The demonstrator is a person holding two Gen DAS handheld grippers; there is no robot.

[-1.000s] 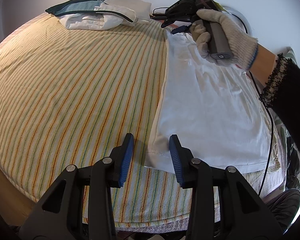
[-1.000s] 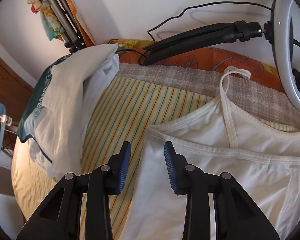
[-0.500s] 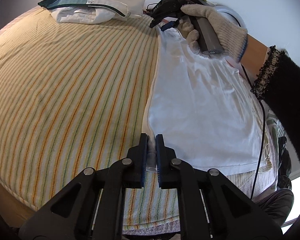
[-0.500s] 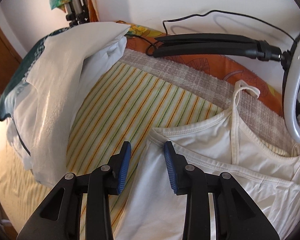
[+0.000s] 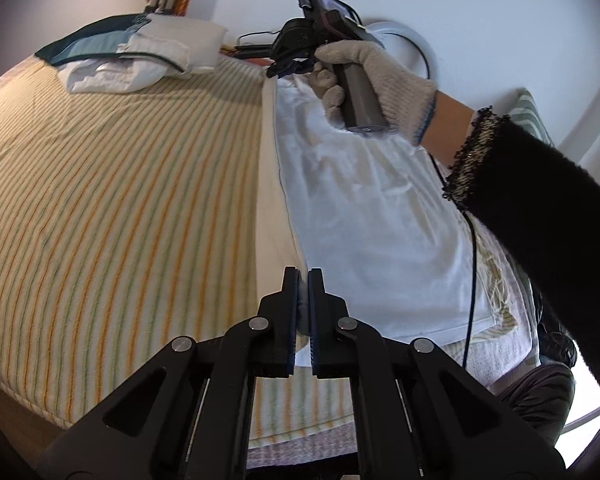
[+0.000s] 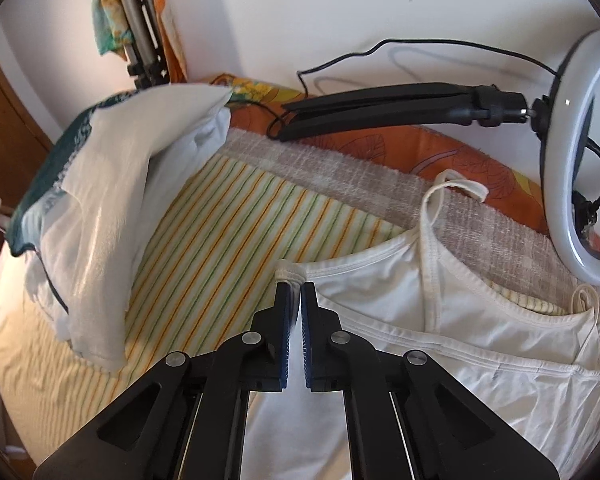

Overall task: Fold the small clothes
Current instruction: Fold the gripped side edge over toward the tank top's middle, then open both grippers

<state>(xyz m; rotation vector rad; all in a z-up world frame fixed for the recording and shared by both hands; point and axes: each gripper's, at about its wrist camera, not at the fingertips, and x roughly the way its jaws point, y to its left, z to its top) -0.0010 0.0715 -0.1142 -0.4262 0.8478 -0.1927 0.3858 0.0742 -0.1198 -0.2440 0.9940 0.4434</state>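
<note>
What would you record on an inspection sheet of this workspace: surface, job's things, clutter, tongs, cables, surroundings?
Surface: striped cloth covers the bed.
Job's things: white camisole lies flat, straps toward the wall.
Clutter: pile of folded clothes at the far corner.
Tongs: left tongs shut on the camisole's bottom corner; right tongs shut on its top corner.
Cables: black cable along the wall.
Surroundings: ring light on a folded tripod, white wall.
</note>
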